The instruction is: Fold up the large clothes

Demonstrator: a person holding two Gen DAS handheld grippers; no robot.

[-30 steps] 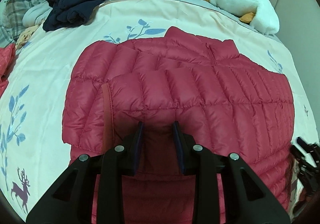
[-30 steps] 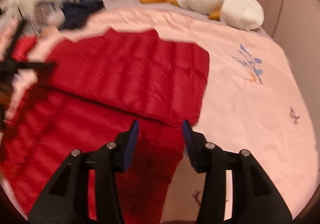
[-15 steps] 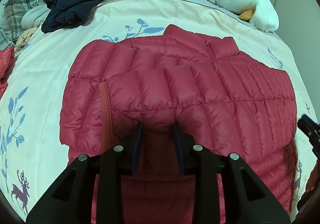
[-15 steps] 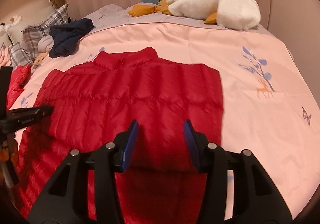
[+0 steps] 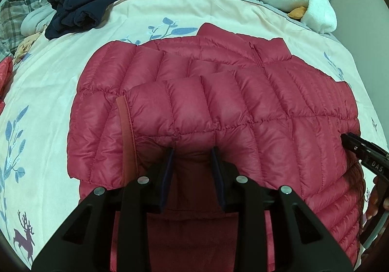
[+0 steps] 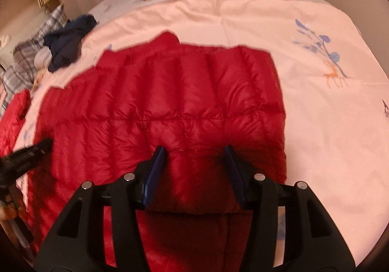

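Red quilted down jacket (image 5: 218, 106) lies flat on the bed (image 5: 48, 92), collar at the far end, long axis running away from both grippers. Sleeves are folded in across the body. Left gripper (image 5: 192, 150) and right gripper (image 6: 194, 148) hover side by side over the near hem fold, jaws spread, gripping nothing. Jacket sits directly ahead of and under both; neither is clearly nearer.

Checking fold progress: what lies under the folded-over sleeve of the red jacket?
The sleeve lies across the red puffer jacket body, which rests on the printed bedspread. The covered front panel cannot be seen.
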